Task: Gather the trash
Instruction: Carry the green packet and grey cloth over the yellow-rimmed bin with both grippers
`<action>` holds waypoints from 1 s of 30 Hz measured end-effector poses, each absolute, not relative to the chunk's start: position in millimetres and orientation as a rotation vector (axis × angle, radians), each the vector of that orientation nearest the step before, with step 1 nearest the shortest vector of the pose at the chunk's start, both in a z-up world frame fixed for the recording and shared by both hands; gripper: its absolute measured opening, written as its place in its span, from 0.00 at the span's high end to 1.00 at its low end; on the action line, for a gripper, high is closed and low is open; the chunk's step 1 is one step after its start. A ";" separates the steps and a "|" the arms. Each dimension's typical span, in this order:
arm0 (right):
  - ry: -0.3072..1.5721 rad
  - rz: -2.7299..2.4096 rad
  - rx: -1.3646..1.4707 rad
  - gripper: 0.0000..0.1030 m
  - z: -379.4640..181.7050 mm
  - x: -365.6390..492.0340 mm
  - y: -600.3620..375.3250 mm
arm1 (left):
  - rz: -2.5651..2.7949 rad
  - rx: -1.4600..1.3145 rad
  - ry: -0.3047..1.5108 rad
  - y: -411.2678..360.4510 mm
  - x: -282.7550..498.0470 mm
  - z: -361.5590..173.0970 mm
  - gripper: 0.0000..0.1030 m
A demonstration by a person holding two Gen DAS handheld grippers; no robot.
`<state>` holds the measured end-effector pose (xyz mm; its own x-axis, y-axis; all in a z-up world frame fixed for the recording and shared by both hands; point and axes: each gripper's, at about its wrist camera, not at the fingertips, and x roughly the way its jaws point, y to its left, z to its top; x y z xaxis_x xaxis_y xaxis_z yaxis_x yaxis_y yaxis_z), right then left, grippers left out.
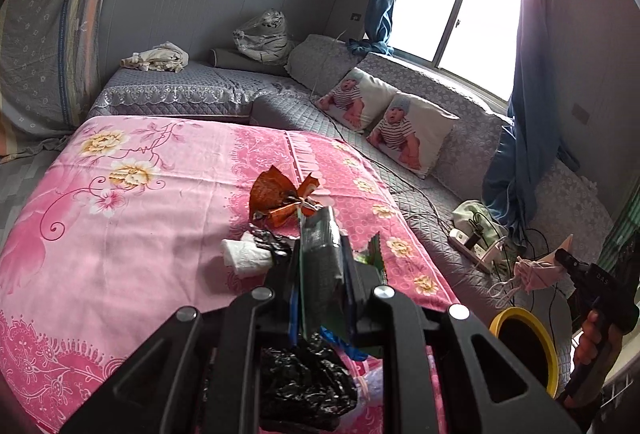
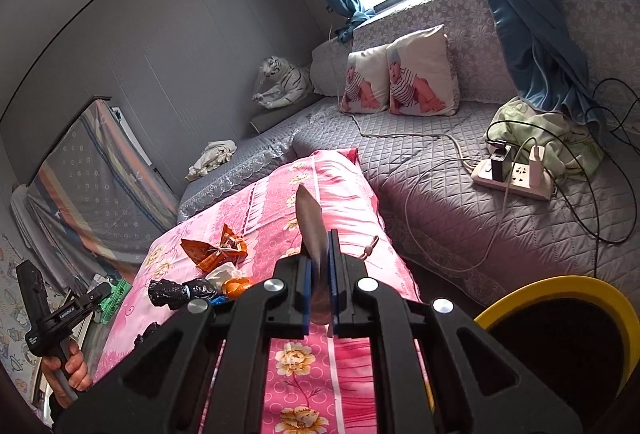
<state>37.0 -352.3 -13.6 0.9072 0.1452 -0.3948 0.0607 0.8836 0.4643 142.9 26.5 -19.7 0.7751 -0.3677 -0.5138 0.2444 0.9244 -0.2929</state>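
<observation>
Trash is clamped in both jaws: the left gripper grips a green wrapper, the right gripper a thin face mask edge-on. Beyond, more trash lies on the pink bed; the bin sits beside the right gripper, nearer it.

Scattered on the cloth-covered desk: wrapper at centre, tissue wad in front. Behind and right, sofa bearing two cushions and power strip. Right of desk, bin.
</observation>
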 end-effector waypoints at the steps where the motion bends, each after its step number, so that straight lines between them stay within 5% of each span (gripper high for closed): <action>1: 0.430 0.034 0.490 0.94 -12.3 32.6 -357.5 | -0.352 -0.206 0.597 18.0 143.8 -18.1 0.85; 30: 0.312 -0.296 0.523 0.94 2.5 -70.9 -453.4 | -0.808 0.017 0.608 -211.8 119.7 -2.5 0.85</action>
